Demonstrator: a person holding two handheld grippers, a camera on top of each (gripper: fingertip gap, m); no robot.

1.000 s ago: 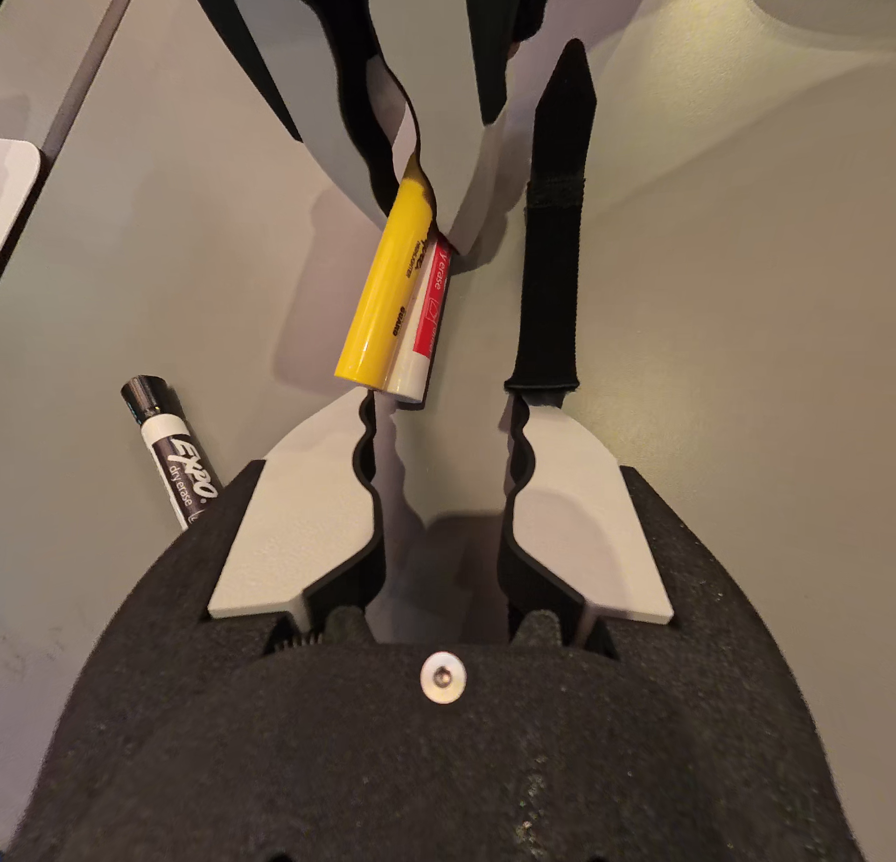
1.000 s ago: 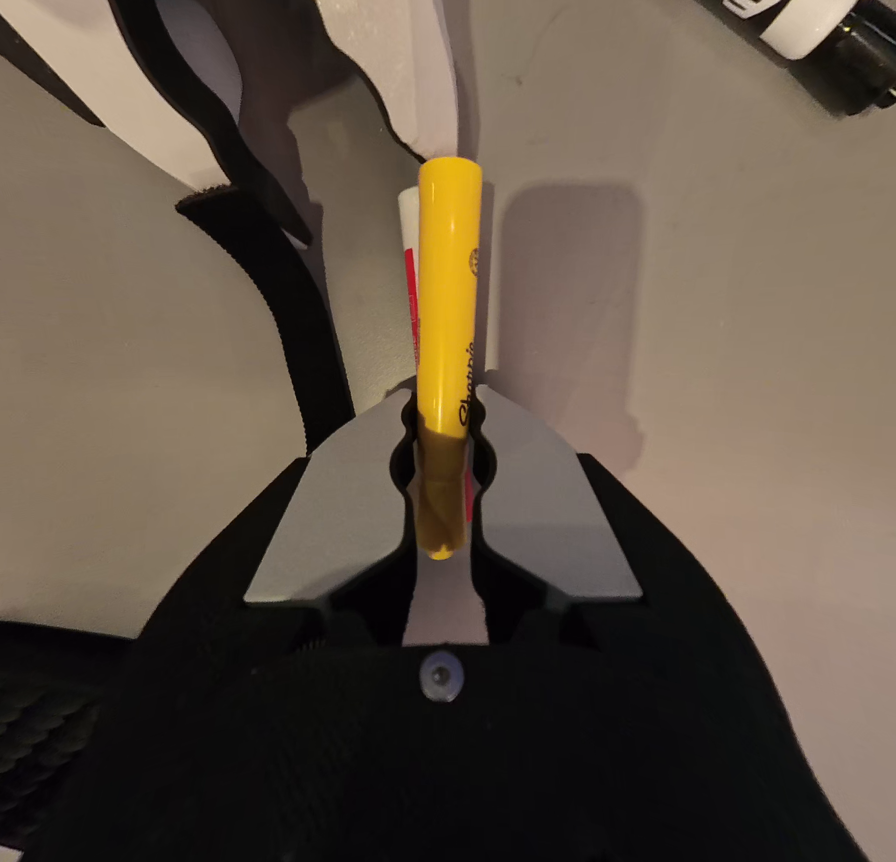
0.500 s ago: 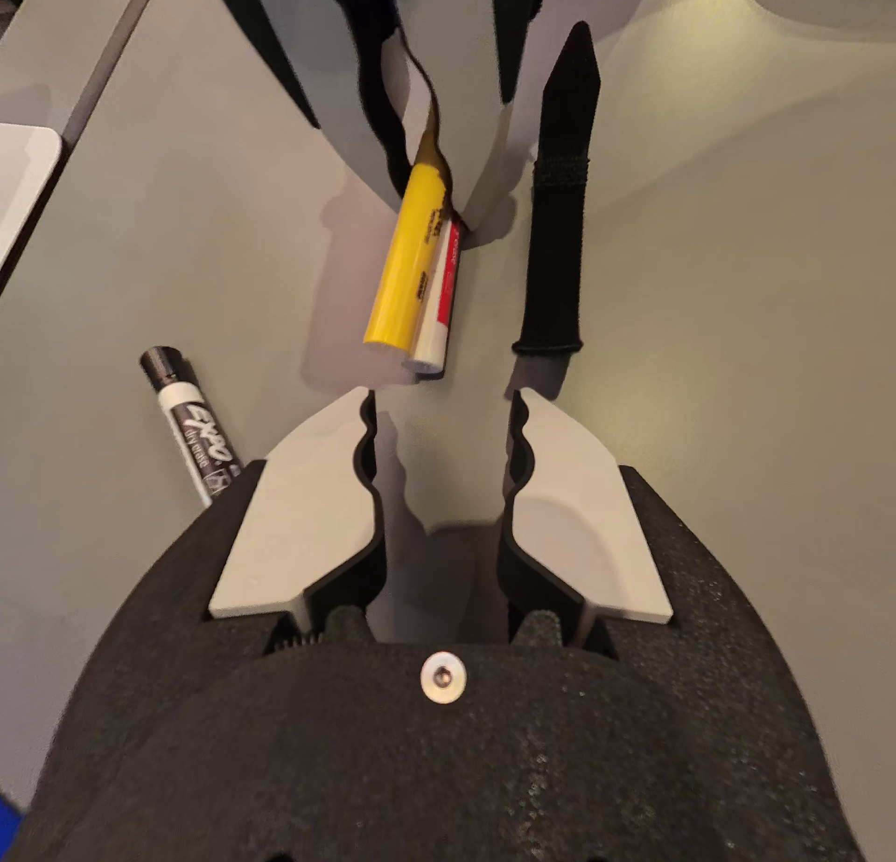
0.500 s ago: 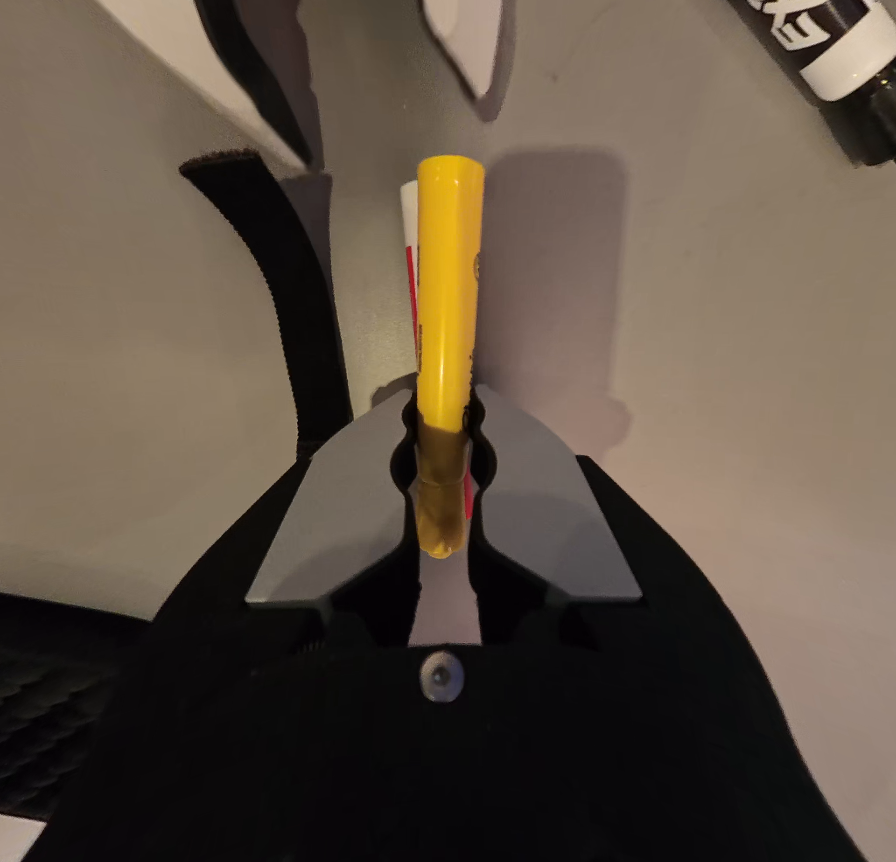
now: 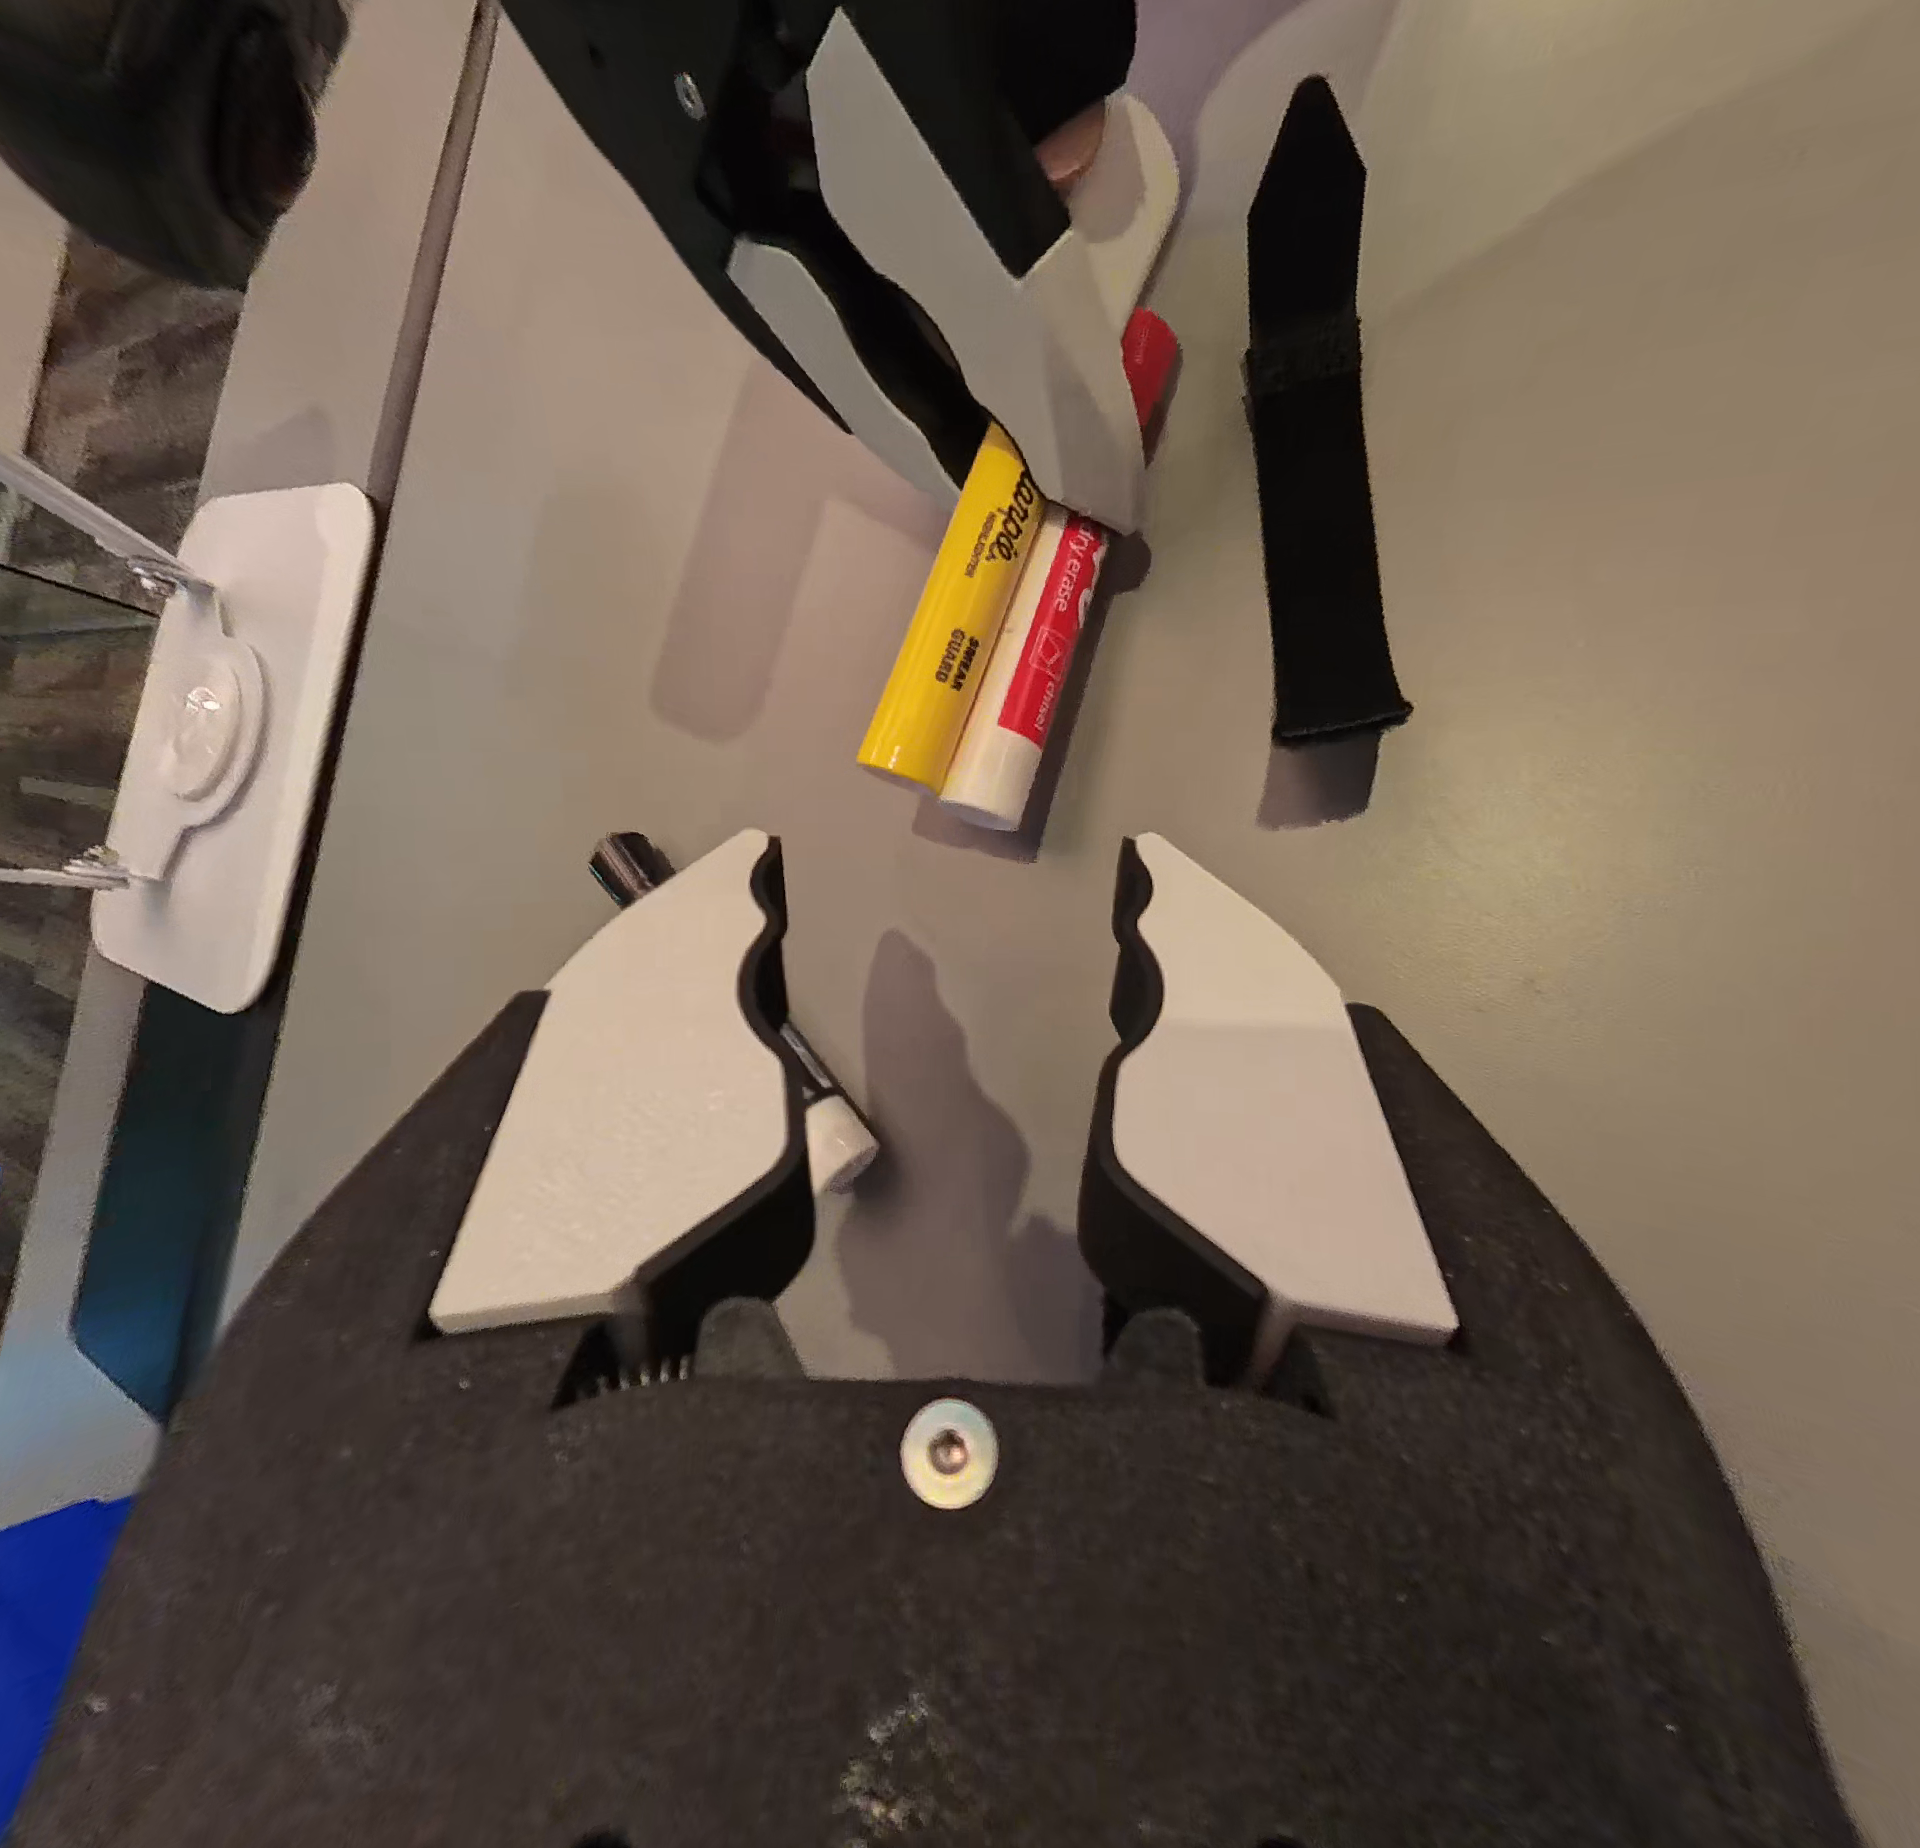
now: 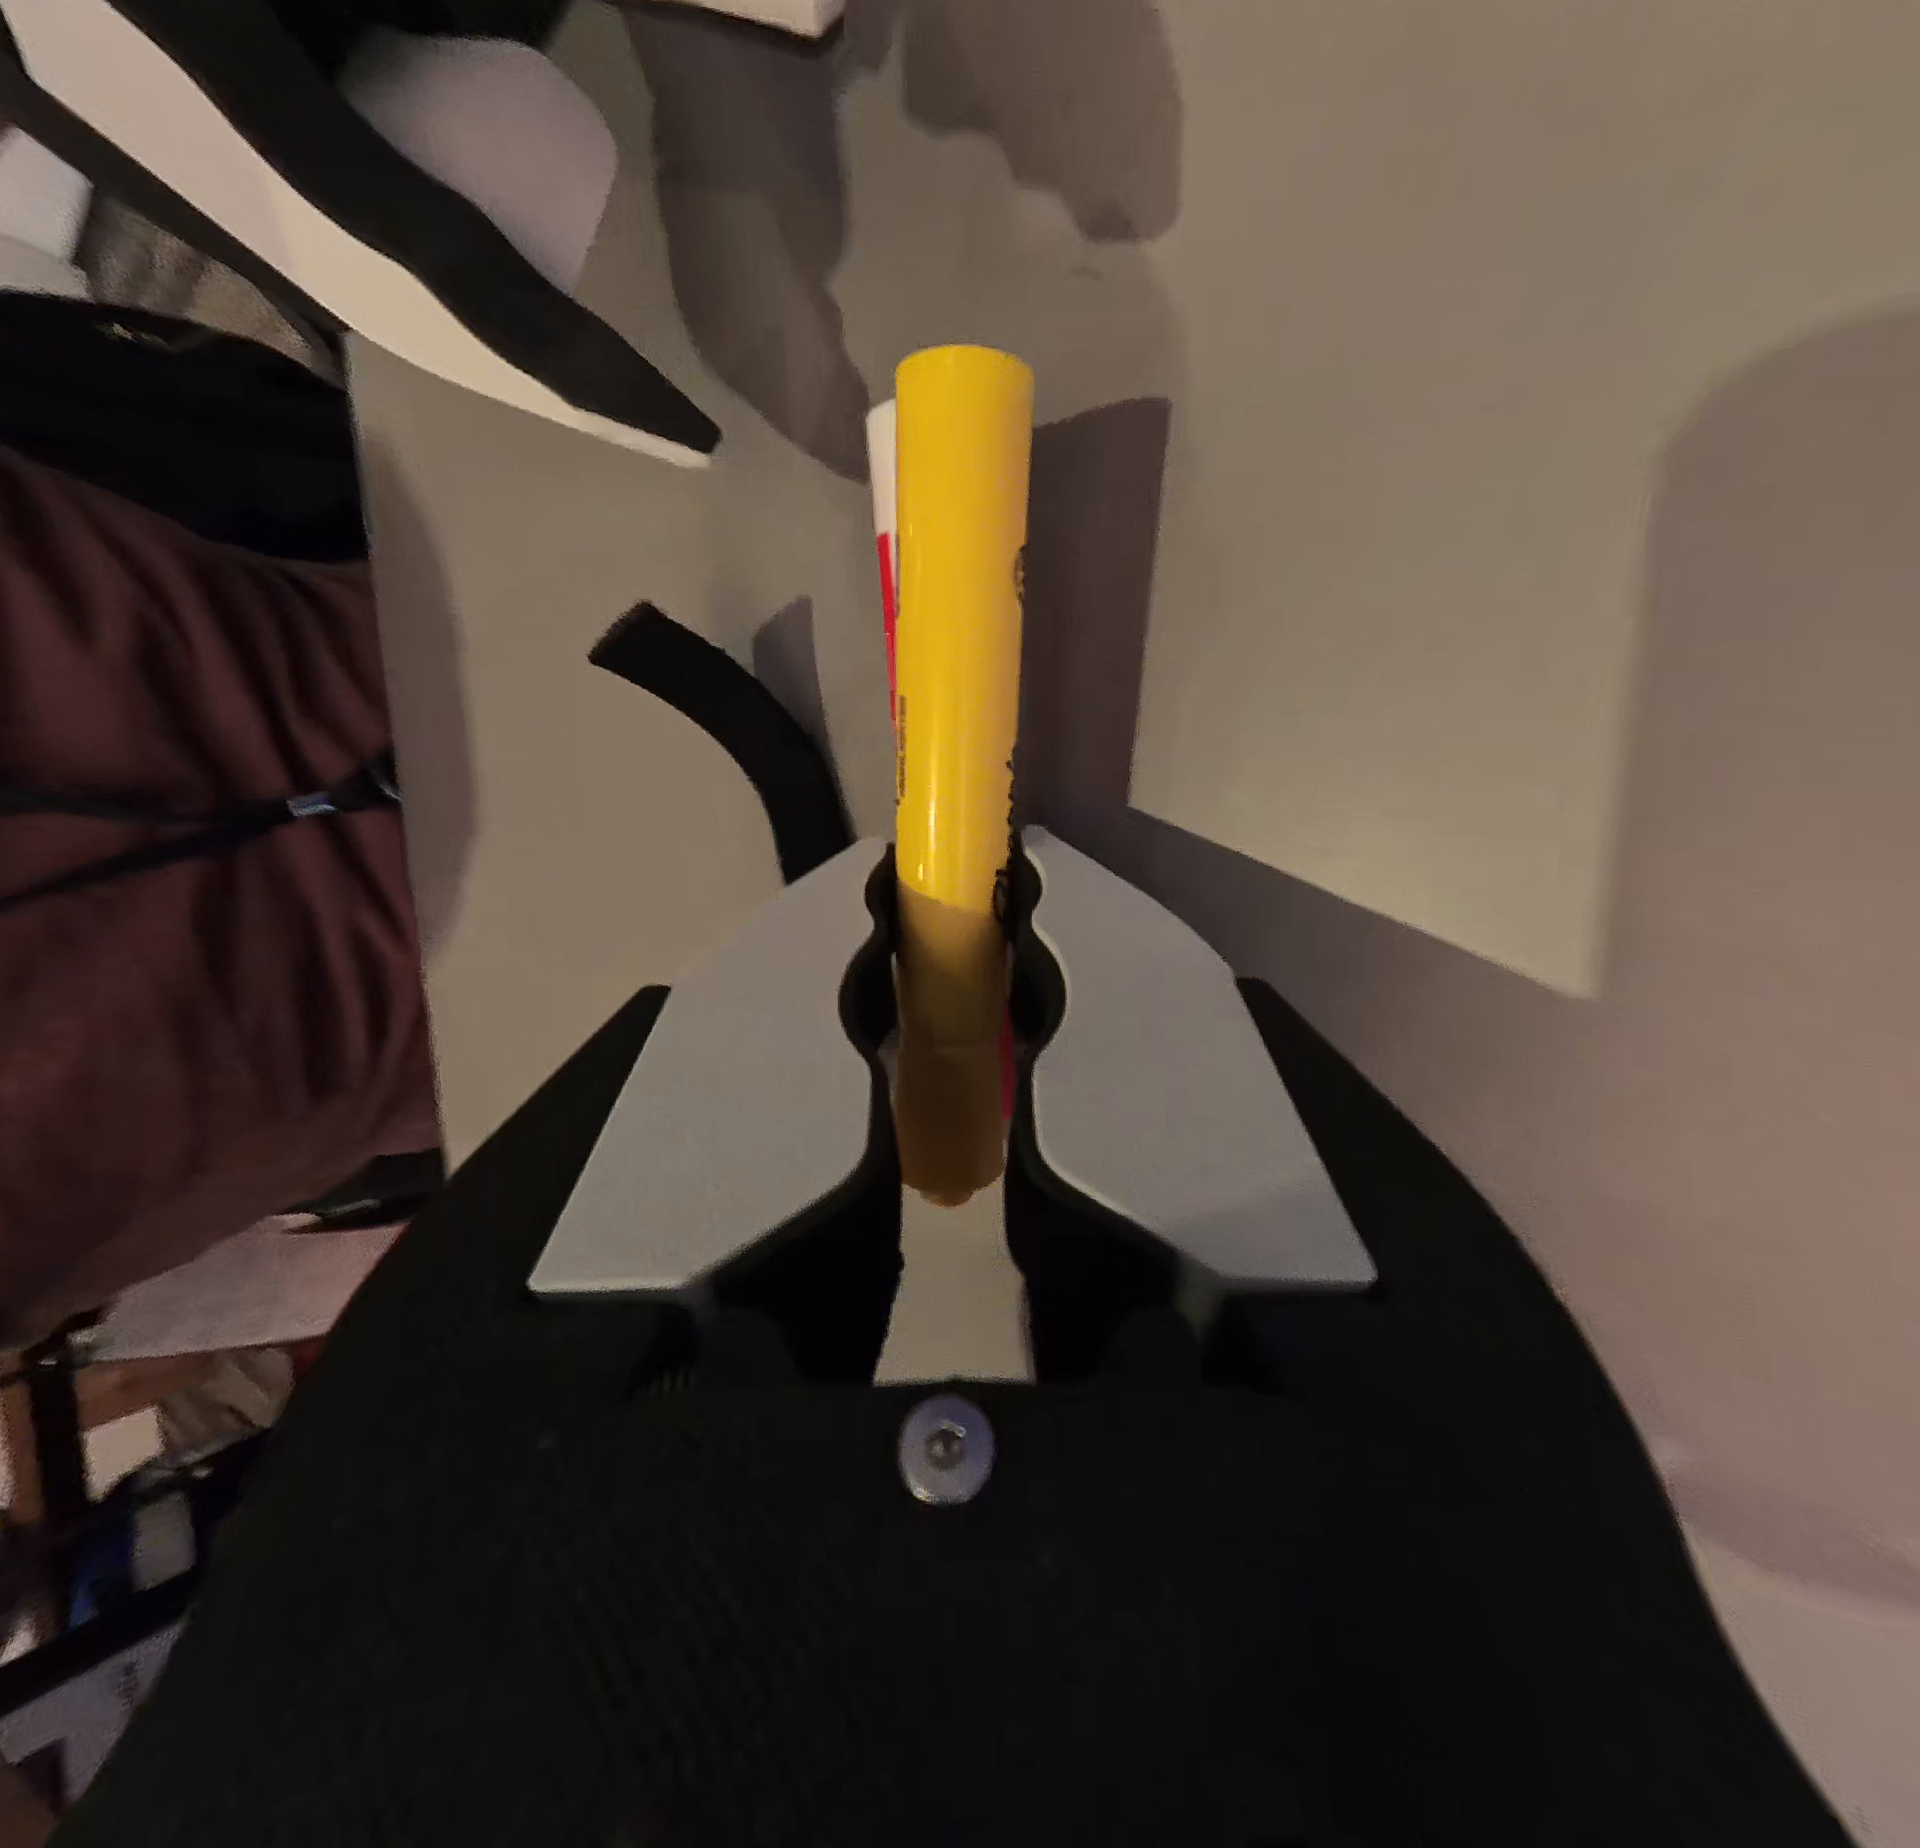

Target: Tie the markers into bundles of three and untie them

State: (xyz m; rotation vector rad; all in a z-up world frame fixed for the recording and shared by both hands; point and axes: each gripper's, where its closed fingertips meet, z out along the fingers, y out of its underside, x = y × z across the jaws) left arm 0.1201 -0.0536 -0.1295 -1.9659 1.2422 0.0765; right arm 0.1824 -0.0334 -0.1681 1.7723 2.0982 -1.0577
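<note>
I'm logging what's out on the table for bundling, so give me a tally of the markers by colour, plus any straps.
Yellow marker: 1, held in the right tongs
Red and white marker: 1, held alongside the yellow one
Black marker: 1, lying mostly hidden under the open left tongs
Black strap: 1, flat on the table, unfastened
Total: 4

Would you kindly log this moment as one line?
right gripper: shut on yellow marker and red marker | left gripper: open, above black marker | strap: loose on table

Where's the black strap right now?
In the left wrist view the black strap lies flat on the table, upper right, beside the yellow marker and red marker.
</note>
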